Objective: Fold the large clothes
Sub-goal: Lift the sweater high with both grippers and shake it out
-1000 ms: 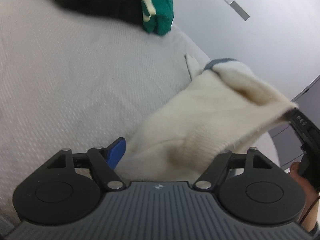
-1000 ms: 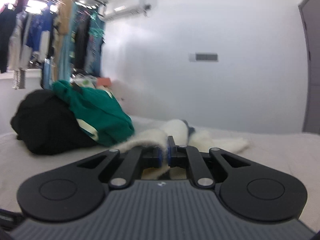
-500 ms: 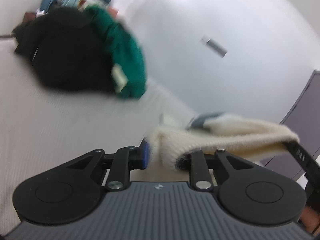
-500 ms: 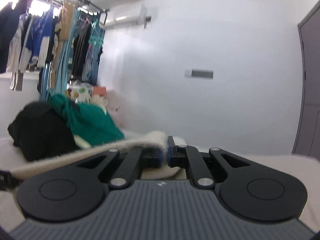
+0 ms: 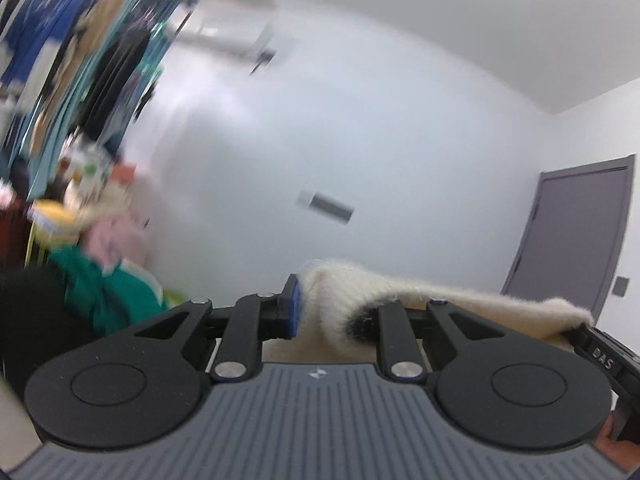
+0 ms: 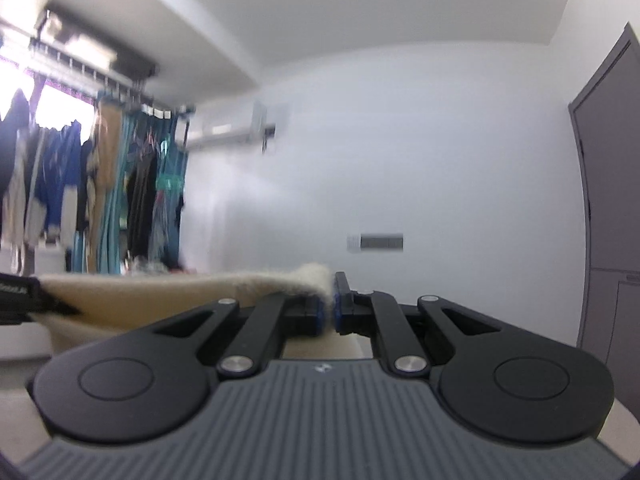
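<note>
A cream fuzzy sweater (image 5: 460, 300) is stretched in the air between my two grippers. In the left wrist view my left gripper (image 5: 326, 308) is shut on one bunched end of it, and the fabric covers the right finger. The sweater runs rightward from there to my right gripper (image 5: 600, 356), held by a hand at the frame's edge. In the right wrist view my right gripper (image 6: 328, 304) is shut on a thin edge of the sweater (image 6: 160, 284). That edge runs left to my left gripper (image 6: 16, 292). Both grippers point roughly level toward the white wall.
A green garment (image 5: 116, 292) and a black garment (image 5: 36, 320) lie heaped low on the left. Clothes hang on a rail (image 6: 120, 200) by a bright window. A grey door (image 5: 572, 232) stands on the right, with an air conditioner (image 6: 232, 128) high on the wall.
The left jaws closed on the sweater's end. Both grippers rose with the sweater, which now hangs stretched between them, and the bed has dropped out of both views.
</note>
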